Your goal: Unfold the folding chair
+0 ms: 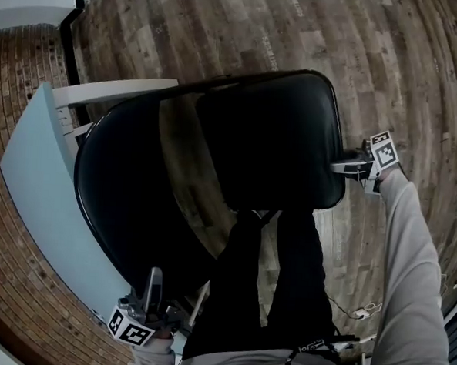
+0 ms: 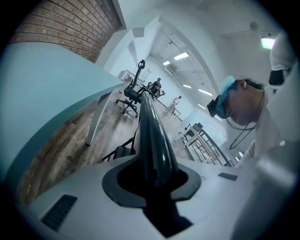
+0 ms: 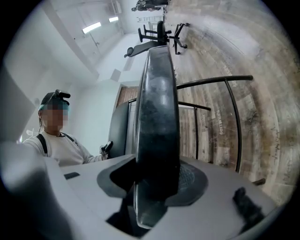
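**Both grippers locked on the folding chair**

Got the left gripper (image 1: pixel 154 283) down at the bottom left of the head view, marker cube toward the frame's edge. Jaws closed on the thin glossy black rim of the folding chair (image 1: pixel 215 154). Same story in the left gripper view, with that rim running straight up out of the jaws toward the middle of the frame.

Right gripper (image 1: pixel 345 168) over at mid-right of the head view, pointing in toward the middle and clamped on the chair's thick padded panel (image 1: pixel 278 135). In the right gripper view, panel edge filling the gap between the jaws, pads pressed on both faces.

Chair itself hogging the middle of the head view. Big curved black panel on the left, padded panel on the right, a strip of wood floor (image 1: pixel 390 64) peeking through between them. Black tube legs (image 3: pixel 236 122) at the right of the right gripper view, over the planks.

Further out, pale blue tabletop (image 1: pixel 36 166) along the left of the head view, just beside the curved panel, with brick wall (image 1: pixel 19 65) beyond it. Dark trousers (image 1: pixel 261 288) at bottom middle, pale sleeve (image 1: pixel 412 266) running down the right edge. Black office chair (image 2: pixel 131 93) way back, upper middle of the left gripper view.
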`<state>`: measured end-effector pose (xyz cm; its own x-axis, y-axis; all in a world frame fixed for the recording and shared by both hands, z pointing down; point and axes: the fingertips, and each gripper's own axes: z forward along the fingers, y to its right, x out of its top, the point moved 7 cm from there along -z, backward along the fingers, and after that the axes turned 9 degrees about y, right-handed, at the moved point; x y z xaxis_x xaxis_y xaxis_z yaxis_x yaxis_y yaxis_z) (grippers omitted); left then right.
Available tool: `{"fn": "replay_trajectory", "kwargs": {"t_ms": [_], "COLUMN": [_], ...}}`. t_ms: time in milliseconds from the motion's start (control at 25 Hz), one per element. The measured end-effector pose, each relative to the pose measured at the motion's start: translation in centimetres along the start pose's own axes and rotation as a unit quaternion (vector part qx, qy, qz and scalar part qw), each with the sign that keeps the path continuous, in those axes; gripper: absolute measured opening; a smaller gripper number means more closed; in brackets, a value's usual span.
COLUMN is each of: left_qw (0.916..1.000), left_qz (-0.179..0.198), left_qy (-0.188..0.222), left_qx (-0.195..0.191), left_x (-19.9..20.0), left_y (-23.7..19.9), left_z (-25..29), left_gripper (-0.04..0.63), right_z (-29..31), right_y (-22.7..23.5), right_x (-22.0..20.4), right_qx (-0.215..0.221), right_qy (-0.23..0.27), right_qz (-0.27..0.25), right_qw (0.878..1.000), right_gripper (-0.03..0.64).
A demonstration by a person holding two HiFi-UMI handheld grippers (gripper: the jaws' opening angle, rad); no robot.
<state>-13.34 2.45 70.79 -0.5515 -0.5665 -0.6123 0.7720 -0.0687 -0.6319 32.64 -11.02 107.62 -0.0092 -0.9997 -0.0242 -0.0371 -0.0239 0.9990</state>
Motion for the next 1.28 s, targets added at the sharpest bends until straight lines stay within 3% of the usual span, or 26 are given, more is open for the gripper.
{"fn": "replay_trajectory", "kwargs": {"t_ms": [320,480,600,760,880,920,1000,1080,1280], "left_qw": [0.9991,0.9937,0.9943,0.9959,0.9977,0.998,0.9987,0.9992,0.996], "left_qz": [-0.035,-0.085,-0.082,-0.069,-0.031,-0.017,0.003,0.027,0.088], "left_qy": [-0.008,-0.013,-0.011,-0.019,-0.044,-0.047,-0.042,-0.026,-0.005], "left_qx": [-0.021,-0.073,-0.068,-0.055,-0.04,-0.037,-0.029,-0.011,0.007], "left_x": [-3.4,-3.7,-3.7,-3.8,-3.1,-2.5,-0.8,1.2,5.7], "left_y": [-0.3,-1.6,-1.7,-1.6,-1.3,-1.3,-1.5,-1.7,0.0], "left_z": [2.7,3.4,3.4,3.3,3.3,3.1,2.1,0.5,-3.6], "left_gripper": [0.11,0.167,0.168,0.163,0.164,0.17,0.275,0.304,0.36], "right_z": [-4.3,-4.9,-4.8,-4.5,-4.5,-4.8,-5.8,-7.0,-7.2], "right_y": [5.8,7.2,7.2,6.8,6.1,5.8,4.7,2.4,-9.4], "right_x": [0.2,-0.1,-0.1,0.0,0.1,0.1,0.3,1.2,3.2], "right_qx": [0.0,0.012,0.012,-0.019,-0.097,-0.136,-0.211,-0.271,-0.318], "right_qy": [0.021,0.048,0.067,0.072,0.054,0.042,0.022,0.03,0.118], "right_qz": [0.006,0.005,0.003,0.005,-0.008,-0.024,-0.066,-0.108,-0.22], "right_qw": [1.0,0.999,0.998,0.997,0.994,0.99,0.975,0.956,0.915], "right_gripper": [0.189,0.199,0.199,0.202,0.234,0.256,0.287,0.29,0.29]}}
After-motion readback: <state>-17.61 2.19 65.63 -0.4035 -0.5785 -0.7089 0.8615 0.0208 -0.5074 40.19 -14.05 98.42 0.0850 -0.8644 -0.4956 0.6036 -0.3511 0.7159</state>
